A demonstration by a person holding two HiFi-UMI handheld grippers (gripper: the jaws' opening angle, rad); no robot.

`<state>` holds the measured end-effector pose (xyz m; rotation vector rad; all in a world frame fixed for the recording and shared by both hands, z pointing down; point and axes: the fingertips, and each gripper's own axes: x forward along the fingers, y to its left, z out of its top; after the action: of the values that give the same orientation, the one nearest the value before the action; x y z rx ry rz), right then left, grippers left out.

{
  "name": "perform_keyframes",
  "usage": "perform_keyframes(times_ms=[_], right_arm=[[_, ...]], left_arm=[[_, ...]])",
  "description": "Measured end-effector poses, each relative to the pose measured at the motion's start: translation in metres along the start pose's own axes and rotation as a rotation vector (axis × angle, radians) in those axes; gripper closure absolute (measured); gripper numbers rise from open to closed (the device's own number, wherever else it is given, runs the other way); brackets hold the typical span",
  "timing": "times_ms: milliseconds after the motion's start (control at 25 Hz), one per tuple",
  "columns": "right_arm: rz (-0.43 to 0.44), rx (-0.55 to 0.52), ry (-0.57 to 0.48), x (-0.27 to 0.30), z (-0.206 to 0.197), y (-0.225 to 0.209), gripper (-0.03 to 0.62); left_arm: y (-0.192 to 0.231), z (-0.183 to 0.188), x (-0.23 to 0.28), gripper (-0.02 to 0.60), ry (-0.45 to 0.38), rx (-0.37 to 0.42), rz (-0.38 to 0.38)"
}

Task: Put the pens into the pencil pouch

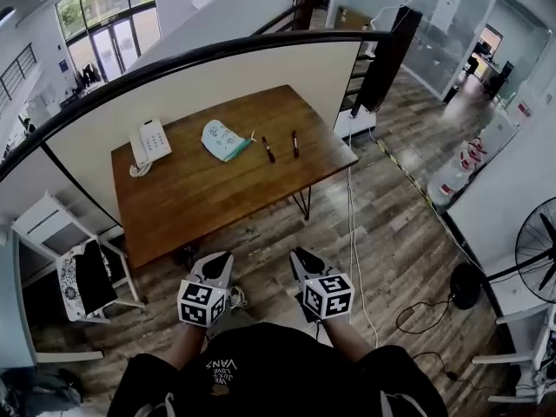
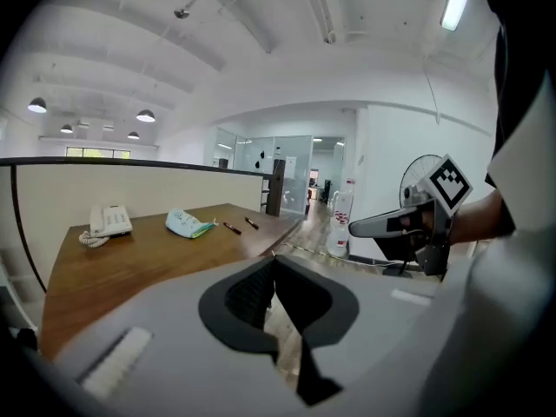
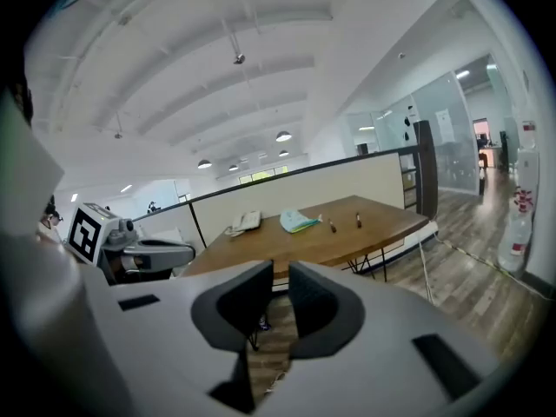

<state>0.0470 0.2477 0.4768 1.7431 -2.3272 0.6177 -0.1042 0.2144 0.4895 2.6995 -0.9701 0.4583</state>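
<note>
Left tool [image 1: 217,259] and right tool [image 1: 302,255] are both clenched on nothing and parked near my body, well short of the desk [image 1: 200,198], so I reckon the reach hasn't started. The two slim, dark pens [image 1: 268,149] lie side by side on the smooth wood at the far right. They're just right of the pencil pouch [image 1: 224,140], which looks like soft, floppy, pale teal fabric.
</note>
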Motion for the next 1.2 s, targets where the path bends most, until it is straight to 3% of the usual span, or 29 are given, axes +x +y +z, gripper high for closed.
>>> perform_keyframes(times_ms=[120, 160, 200, 240, 1200], right_arm=[[-0.008, 0.008, -0.002, 0.011, 0.004, -0.001, 0.561], [-0.012, 0.012, 0.000, 0.015, 0.004, -0.002, 0.517], [-0.014, 0.016, 0.004, 0.019, 0.006, -0.002, 0.464], [-0.016, 0.020, 0.007, 0.024, 0.007, -0.003, 0.453], [-0.217, 0.099, 0.029, 0.156, 0.049, -0.019, 0.453]], left_arm=[[0.009, 0.003, 0.006, 0.556, -0.013, -0.015, -0.011], [0.012, 0.005, 0.008, 0.530, -0.018, -0.023, -0.018], [0.015, 0.007, 0.011, 0.465, -0.023, -0.028, -0.023], [0.019, 0.010, 0.015, 0.429, -0.026, -0.030, -0.026], [0.165, 0.038, 0.085, 0.428, 0.016, -0.028, -0.128]])
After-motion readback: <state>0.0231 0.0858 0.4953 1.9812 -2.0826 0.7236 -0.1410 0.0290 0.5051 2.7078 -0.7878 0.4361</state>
